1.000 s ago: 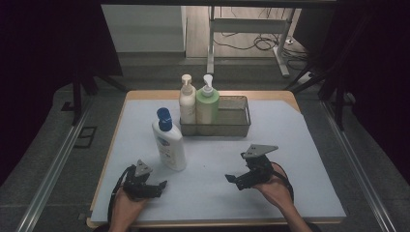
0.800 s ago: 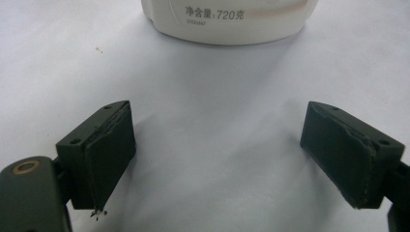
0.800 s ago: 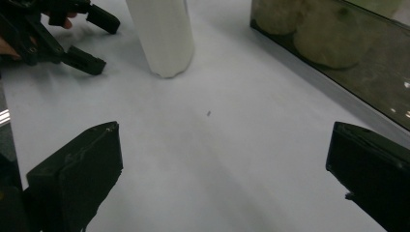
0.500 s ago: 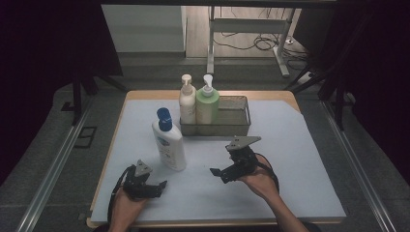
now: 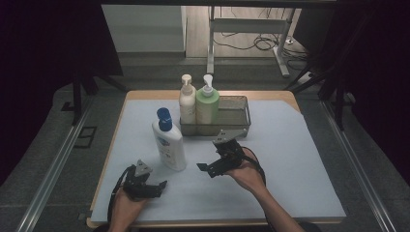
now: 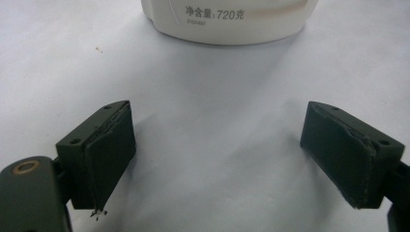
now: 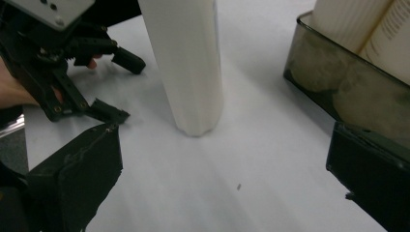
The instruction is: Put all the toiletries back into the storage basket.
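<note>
- The right gripper has its jaws wide apart and holds nothing.
- The white bottle with the blue cap stands straight up on the table, just ahead of these jaws and a bit to their left side.
- Its long way runs up and down, so the jaws must close around its sides.
- The left gripper is wide too and empty; the bottle's bottom sits ahead of it.
- I think the right gripper is nearer to a grab.
- The grey basket with two pump bottles is close beside the right jaw.
- There is bare table between the jaws and the bottle.
</note>
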Tool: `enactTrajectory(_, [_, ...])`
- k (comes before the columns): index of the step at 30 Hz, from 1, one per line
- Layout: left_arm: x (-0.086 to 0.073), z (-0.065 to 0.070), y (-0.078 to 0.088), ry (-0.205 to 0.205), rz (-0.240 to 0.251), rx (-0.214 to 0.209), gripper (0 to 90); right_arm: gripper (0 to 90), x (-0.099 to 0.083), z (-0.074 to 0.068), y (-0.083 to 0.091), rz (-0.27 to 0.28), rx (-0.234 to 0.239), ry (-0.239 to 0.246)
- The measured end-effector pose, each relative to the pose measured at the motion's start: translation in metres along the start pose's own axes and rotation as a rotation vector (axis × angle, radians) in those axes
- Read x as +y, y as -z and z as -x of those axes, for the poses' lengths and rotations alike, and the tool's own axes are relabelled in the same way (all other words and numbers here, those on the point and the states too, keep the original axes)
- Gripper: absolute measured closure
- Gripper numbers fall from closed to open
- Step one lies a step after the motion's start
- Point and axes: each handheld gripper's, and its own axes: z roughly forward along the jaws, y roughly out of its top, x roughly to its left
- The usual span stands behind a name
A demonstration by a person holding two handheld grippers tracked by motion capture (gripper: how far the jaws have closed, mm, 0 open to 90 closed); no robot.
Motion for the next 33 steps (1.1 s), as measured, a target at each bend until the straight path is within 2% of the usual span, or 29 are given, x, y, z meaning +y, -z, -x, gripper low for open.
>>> enactTrajectory(4, [0.0,0.0,0.0,0.0,0.0,0.0,12.1,0.0,0.011,-0.005,-0.008,0.026,0.006,-0.013])
enactTrajectory(9, [0.0,0.0,0.0,-0.001,0.0,0.0,12.1,0.0,0.023,-0.011,-0.018,0.021,0.012,0.002])
enactTrajectory(15, [0.0,0.0,0.0,-0.001,-0.001,0.0,12.1,0.0,0.034,-0.017,-0.029,0.038,0.015,-0.034])
enactTrajectory(16, [0.0,0.0,0.0,0.0,0.0,0.0,12.1,0.0,0.036,-0.018,-0.031,0.042,0.015,-0.027])
enactTrajectory(22, [0.0,0.0,0.0,0.0,0.0,0.0,12.1,0.1,0.045,-0.021,-0.043,0.022,-0.001,-0.041])
enactTrajectory(23, [0.0,0.0,0.0,0.0,-0.002,-0.001,12.1,2.1,0.047,-0.022,-0.046,0.016,-0.014,-0.038])
enactTrajectory(27, [0.0,0.0,0.0,0.0,-0.001,0.0,12.1,4.2,0.053,-0.023,-0.054,0.001,-0.017,-0.055])
enactTrajectory(30, [0.0,0.0,0.0,0.0,-0.001,0.0,12.1,5.0,0.055,-0.024,-0.056,0.004,-0.025,-0.046])
enactTrajectory(33, [0.0,0.0,0.0,0.0,-0.001,-0.001,12.1,7.8,0.06,-0.027,-0.063,0.007,-0.051,-0.011])
